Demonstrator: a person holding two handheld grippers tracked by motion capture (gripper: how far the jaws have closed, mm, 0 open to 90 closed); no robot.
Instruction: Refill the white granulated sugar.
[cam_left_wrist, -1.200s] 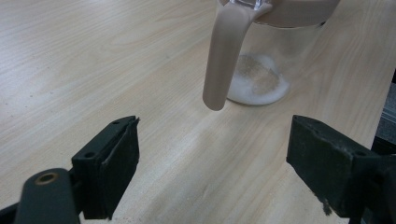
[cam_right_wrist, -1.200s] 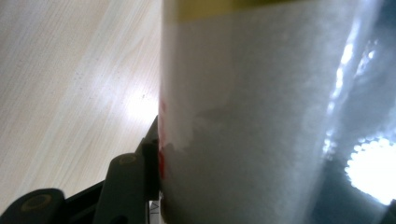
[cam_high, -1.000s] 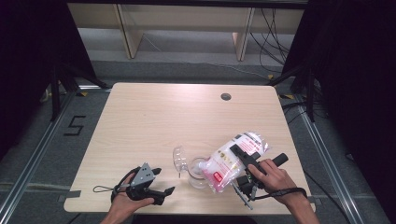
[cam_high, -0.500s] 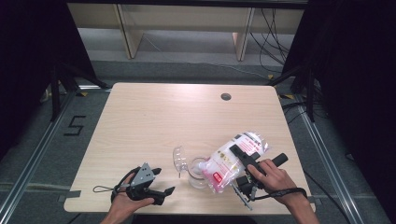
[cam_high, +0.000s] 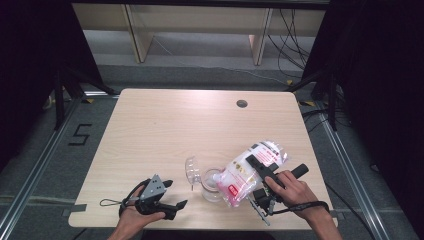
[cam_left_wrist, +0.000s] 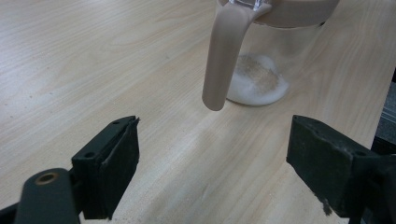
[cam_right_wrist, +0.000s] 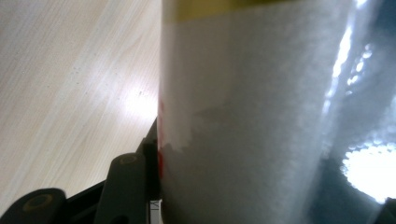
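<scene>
Right gripper view: my right gripper (cam_high: 254, 165) clamps the plastic bag (cam_right_wrist: 252, 116), hiding one jaw; the left gripper (cam_left_wrist: 212, 163) gapes near the table's front edge.

Around the work: a pale wooden desk (cam_high: 165, 135) on a grey floor (cam_high: 45, 165).
A round cable hole (cam_high: 242, 103) sits near the desk's far edge; a "5" marking (cam_high: 80, 134) lies on the floor left; cables (cam_high: 292, 30) trail behind.

A lab recording bay, not a home: pale wood-grain table (cam_high: 170, 130) with a cable grommet (cam_high: 242, 103), black curtains (cam_high: 380, 75) on both sides, metal floor rails (cam_high: 30, 175), a taped "5" marker (cam_high: 80, 135) (on grey floor), loose cables (cam_high: 292, 30) behind.
</scene>
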